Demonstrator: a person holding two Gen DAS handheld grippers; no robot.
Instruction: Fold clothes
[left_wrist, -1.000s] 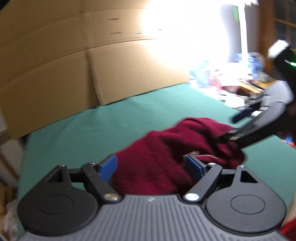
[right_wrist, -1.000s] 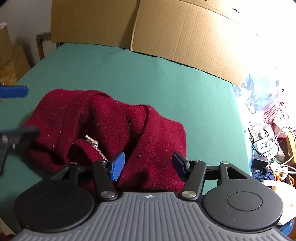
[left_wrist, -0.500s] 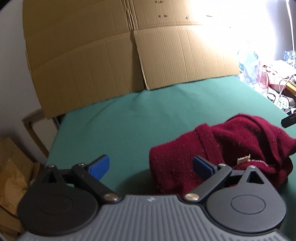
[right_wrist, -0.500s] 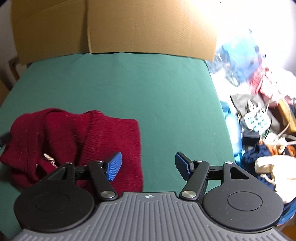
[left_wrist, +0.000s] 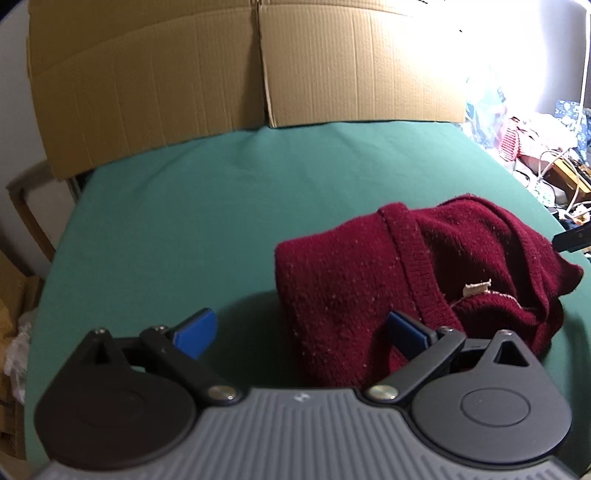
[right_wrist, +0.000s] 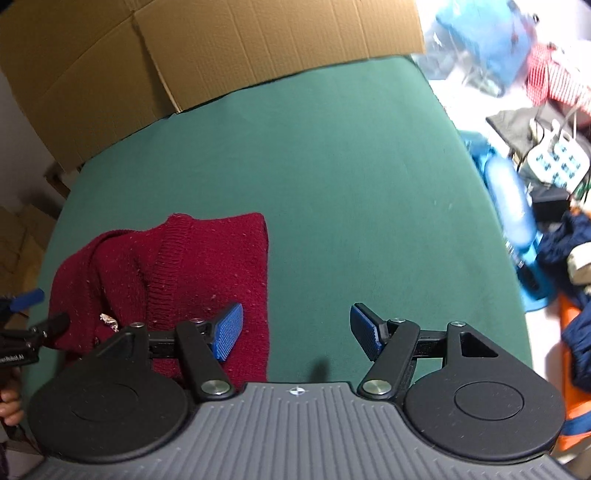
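**Sweater bunched on the green table, both grippers empty**

The red sweater (left_wrist: 417, 284) lies crumpled on the table (left_wrist: 221, 206). The left gripper (left_wrist: 301, 332) hangs spread wide over its edge, gripping nothing. The right gripper (right_wrist: 297, 330) is parted too, empty, beside the sweater.

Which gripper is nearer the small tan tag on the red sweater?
Left, I judge. The left gripper straddles the red sweater edge, its right finger beside the tag. The right gripper hangs over bare green cloth past the sweater's far edge.
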